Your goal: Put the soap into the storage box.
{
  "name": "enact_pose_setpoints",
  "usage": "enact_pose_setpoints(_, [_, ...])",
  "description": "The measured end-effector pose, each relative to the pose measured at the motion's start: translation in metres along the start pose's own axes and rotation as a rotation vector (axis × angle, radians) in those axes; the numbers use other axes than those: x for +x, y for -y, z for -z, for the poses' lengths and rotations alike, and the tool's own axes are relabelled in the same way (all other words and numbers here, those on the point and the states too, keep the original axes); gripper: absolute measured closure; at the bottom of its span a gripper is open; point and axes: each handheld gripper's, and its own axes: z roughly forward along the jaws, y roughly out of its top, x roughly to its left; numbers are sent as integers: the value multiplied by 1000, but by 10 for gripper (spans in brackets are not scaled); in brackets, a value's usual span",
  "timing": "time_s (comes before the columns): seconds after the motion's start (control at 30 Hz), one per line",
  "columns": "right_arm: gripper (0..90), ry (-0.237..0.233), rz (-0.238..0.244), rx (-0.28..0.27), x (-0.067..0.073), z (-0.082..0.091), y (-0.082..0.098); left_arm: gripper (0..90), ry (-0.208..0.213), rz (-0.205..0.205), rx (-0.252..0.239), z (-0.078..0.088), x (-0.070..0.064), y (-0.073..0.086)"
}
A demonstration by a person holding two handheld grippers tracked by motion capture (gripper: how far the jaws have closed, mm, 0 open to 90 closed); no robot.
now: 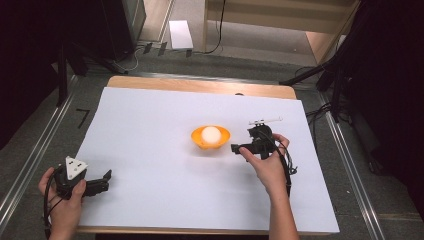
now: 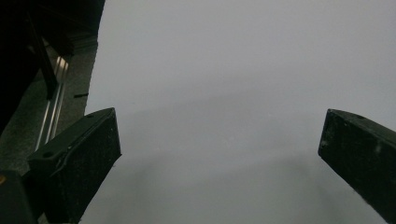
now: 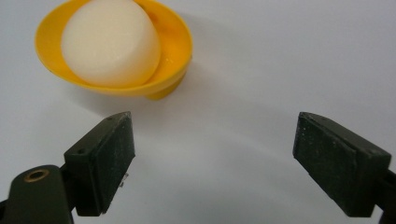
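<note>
White sheet (image 1: 150, 150) covers wooden table (image 1: 200, 84); grey floor (image 1: 240, 45) beyond

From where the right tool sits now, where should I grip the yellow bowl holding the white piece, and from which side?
Grip the shallow yellow plastic bowl by its thin flared rim on the side facing the open right tool, one jaw over the lip and one beneath. The rounded white foam-like block fills the middle, so a grip across the whole bowl looks unlikely to work.

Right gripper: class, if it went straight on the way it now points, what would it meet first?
Probably the orange plastic bowl holding the white rounded block. The open right gripper points slightly right of the bowl, so it might just pass its rim.
</note>
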Motion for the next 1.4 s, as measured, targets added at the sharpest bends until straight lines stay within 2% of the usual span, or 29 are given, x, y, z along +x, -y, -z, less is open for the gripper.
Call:
enact_pose_setpoints(0.8, [136,20,-64,-39,-39,17,37,0,-2,-3,-5,0,0,0])
enact_pose_setpoints(1.4, [140,51,-119,-69,-73,40,72,0,-3,-4,-5,0,0,0])
